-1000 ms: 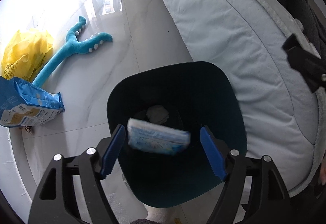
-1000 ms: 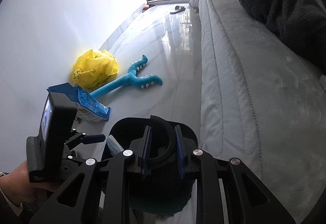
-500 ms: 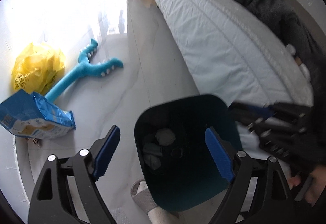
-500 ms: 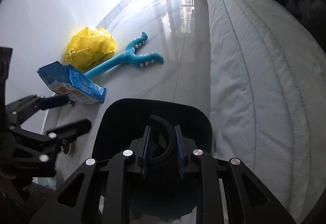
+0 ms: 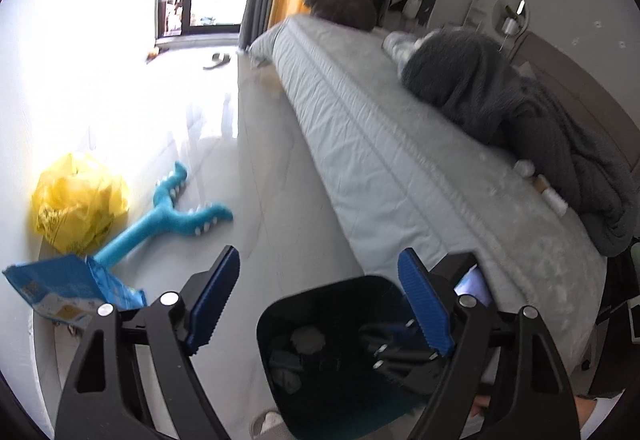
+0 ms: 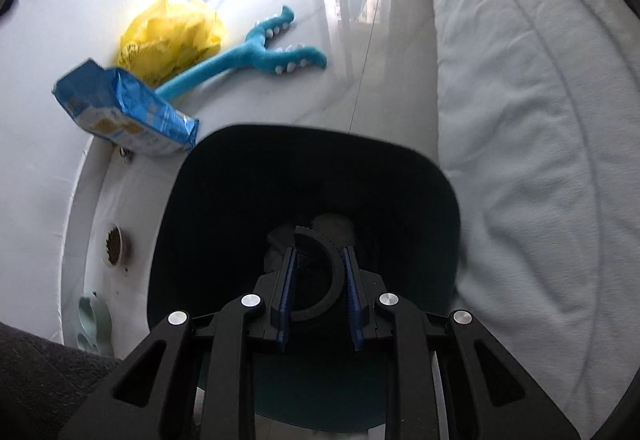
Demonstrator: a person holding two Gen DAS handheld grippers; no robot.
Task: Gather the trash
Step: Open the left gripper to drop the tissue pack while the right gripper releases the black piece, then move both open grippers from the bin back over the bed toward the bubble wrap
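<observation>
Left wrist view: left gripper (image 5: pixel 320 302) gaping wide with nothing in it, dark bin (image 5: pixel 340 360) low centre holding crumpled scraps (image 5: pixel 306 338), blue bag (image 5: pixel 72 288) lower left | Right wrist view: right gripper (image 6: pixel 319 294) pinched onto a black ring (image 6: pixel 320 276) over the bin (image 6: pixel 304 199) at centre, bed (image 6: pixel 540 119) on the right

The dark bin (image 6: pixel 304 175) stands upright on the floor, close beside the bed, its open mouth wide and squarish with rounded corners. Crumpled pale and grey trash (image 5: pixel 306 340) lies at its bottom. A black curved ring piece (image 6: pixel 324 280) hangs above the opening.
</observation>
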